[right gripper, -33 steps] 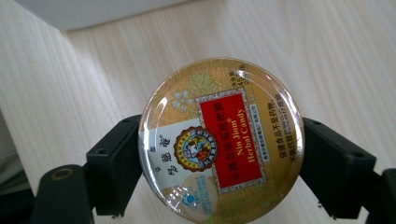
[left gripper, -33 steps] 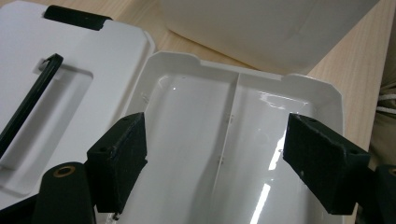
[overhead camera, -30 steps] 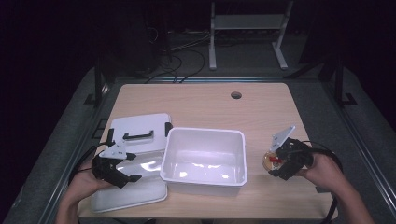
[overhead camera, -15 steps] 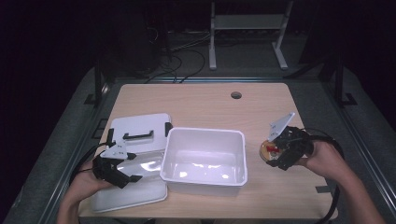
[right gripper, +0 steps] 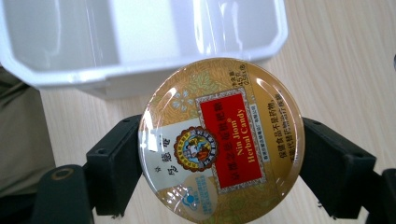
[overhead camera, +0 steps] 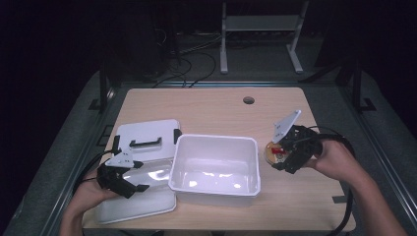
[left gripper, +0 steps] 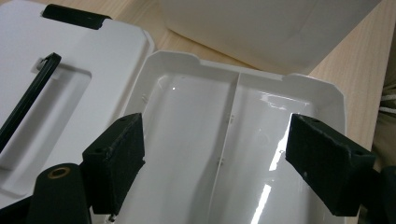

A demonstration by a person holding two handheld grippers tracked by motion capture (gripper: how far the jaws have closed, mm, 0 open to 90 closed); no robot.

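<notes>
Round glossy candy tin (right gripper: 222, 140) gripped edgewise by right tool (right gripper: 223, 161).

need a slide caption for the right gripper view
Right gripper shut on a round gold candy tin, held just short of the white bin.

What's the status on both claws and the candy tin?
Right claw shut on candy tin, beside the white bin. Left claw open over divided tray. Nothing between tin and bin.
</notes>
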